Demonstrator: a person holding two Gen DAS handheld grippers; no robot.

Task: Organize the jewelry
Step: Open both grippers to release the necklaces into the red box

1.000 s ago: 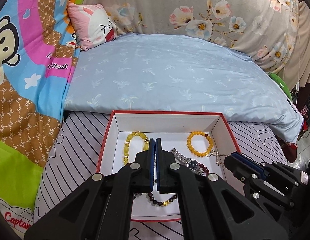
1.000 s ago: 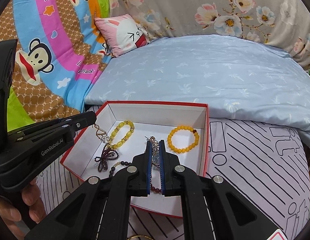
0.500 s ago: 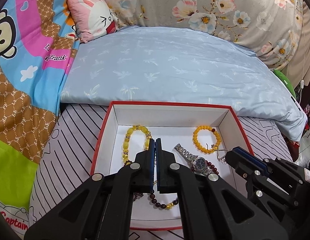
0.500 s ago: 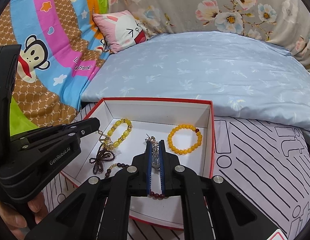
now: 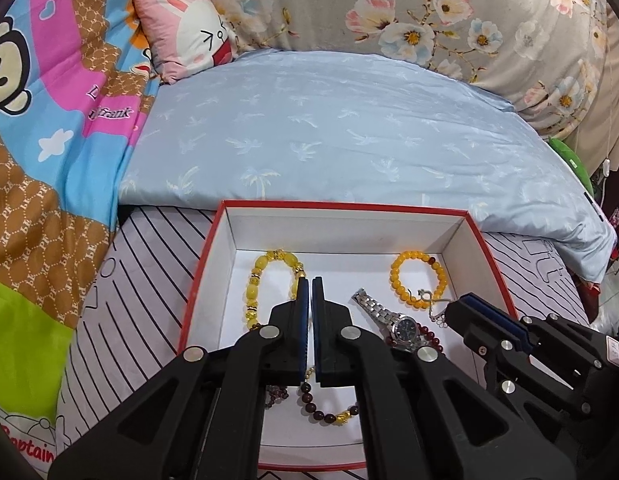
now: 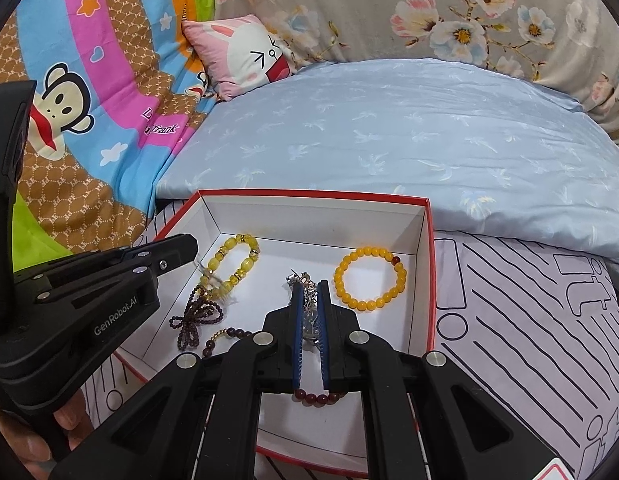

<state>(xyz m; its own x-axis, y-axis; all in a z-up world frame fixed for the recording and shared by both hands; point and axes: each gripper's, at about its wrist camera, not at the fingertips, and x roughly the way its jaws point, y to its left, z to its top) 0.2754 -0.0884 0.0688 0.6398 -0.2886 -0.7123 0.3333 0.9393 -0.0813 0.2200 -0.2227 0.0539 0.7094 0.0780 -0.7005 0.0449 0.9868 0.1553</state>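
- The box (image 5: 457,236), red outside and white inside, sits open on the striped sheet (image 5: 149,248); judging from the contents, the jewelry is being gathered into it.
- The left gripper (image 5: 311,280) hangs over the box's near left part with its jaws together; whether a fine chain is pinched in them I cannot tell. In the right view something blurred and pale dangles by its tip.
- The yellow bracelet (image 5: 265,280) lies stretched long toward the far left corner, apart from the rest, likely so the strands stay untangled.
- The purple strand (image 6: 195,318) lies bunched by the left wall, and the dark bracelet (image 5: 325,406) by the near edge.
- The watch (image 5: 393,320) lies slantwise in the middle over a red bead strand (image 5: 429,334).
- The right gripper (image 6: 309,288) has its jaws nearly together, a narrow gap showing the watch below; a grip on it I cannot confirm.
- The orange bracelet (image 5: 419,276) rests round toward the far right corner.
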